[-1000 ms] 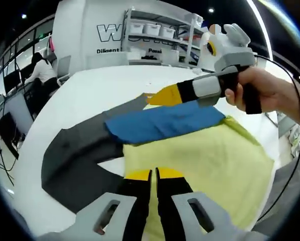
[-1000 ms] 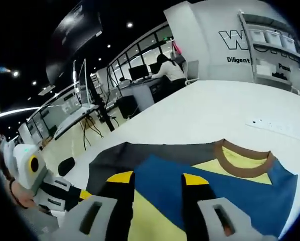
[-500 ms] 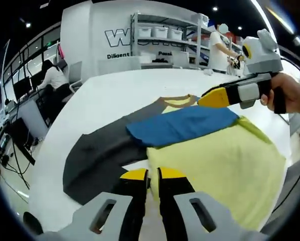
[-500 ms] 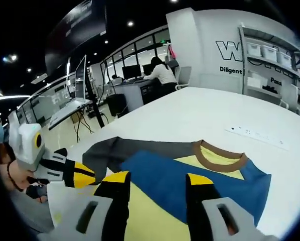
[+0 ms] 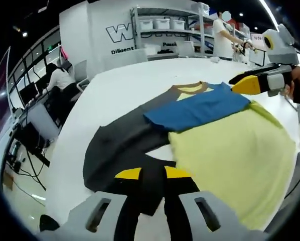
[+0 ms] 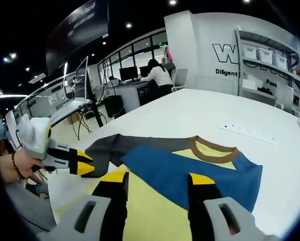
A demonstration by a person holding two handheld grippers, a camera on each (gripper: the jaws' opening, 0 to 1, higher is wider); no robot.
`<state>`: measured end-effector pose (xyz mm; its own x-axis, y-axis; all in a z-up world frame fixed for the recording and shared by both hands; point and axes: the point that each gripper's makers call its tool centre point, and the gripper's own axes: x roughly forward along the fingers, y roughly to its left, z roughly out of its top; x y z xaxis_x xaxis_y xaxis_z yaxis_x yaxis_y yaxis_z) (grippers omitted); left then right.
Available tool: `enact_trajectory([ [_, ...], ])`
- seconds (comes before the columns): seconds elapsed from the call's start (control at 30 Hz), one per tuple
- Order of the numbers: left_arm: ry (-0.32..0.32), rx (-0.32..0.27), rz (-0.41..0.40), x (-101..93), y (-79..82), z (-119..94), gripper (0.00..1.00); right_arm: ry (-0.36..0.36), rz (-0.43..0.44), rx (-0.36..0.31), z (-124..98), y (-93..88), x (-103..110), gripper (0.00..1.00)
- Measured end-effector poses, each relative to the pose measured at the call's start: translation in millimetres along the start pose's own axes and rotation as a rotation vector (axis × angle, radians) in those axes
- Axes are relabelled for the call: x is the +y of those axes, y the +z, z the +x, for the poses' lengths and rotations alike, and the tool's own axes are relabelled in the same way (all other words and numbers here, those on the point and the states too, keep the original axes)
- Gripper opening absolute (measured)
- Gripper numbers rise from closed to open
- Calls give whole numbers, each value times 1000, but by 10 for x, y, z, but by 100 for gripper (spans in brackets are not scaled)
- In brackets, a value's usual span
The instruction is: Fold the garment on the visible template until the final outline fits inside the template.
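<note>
A yellow shirt [image 5: 230, 145] lies flat on the white table [image 5: 115, 90]. Its blue sleeve [image 5: 200, 108] is folded across the chest below the brown collar [image 5: 190, 88]. The grey sleeve [image 5: 120, 145] stretches out to the side, and its end lies between the parted jaws of my left gripper [image 5: 152, 174]. In the right gripper view, the left gripper [image 6: 82, 163] sits at the tip of the grey sleeve [image 6: 125, 145]. My right gripper [image 6: 157, 181] is open above the yellow body, near the blue sleeve [image 6: 185, 170]. In the left gripper view, the right gripper [image 5: 243, 84] hovers beside the blue sleeve's far end.
A power strip [image 6: 250, 133] lies on the table beyond the collar [image 6: 212, 148]. Shelves with white bins [image 5: 165, 25] stand behind the table, with a person [image 5: 222, 37] standing there. Another person [image 6: 157, 75] sits at desks off the table's side.
My left gripper has moved off the yellow hem to the end of the grey sleeve, and its jaws have parted. The right gripper has drawn back from the blue sleeve, still open.
</note>
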<state>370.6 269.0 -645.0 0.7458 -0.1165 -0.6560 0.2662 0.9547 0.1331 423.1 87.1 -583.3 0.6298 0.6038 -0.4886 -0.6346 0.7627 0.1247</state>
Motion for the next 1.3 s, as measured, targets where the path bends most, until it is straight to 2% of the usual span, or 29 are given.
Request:
enact_trajectory([
  [0.1,-41,25,10,-6,-112,34,16,0,-1,6,-7,-28,3,44],
  [0.17,-37,43,24,-6,-158,47,18,-5,-6,10,-27,-52,10,44],
  [0.3,-42,26,13,-5,-123,62,19,-8,4,11,-67,-99,2,44],
  [0.43,-50,38,16,17,-168,103,22,-18,14,14,-122,-154,-18,44],
  [0.5,-54,27,-29,20,-160,114,23,-29,20,16,-155,-175,-29,46],
  [0.6,-83,20,-103,-13,-177,131,19,-41,15,15,-211,-200,-35,46],
  [0.63,-95,8,-153,-35,-176,135,19,-41,17,14,-232,-210,-34,47],
  [0.77,-80,-3,-120,-28,-167,138,19,-53,29,11,-327,-251,-59,47],
  [0.97,-76,-4,-134,-46,-162,130,17,-80,32,16,-426,-310,-122,47],
  [1.13,-83,-15,-135,-78,-150,135,4,-91,45,20,-488,-360,-150,46],
  [1.27,-91,-28,-168,-68,-140,162,0,-107,37,18,-589,-414,-160,46],
  [1.3,-94,-29,-203,-58,-138,161,0,-109,39,14,-602,-415,-160,46],
])
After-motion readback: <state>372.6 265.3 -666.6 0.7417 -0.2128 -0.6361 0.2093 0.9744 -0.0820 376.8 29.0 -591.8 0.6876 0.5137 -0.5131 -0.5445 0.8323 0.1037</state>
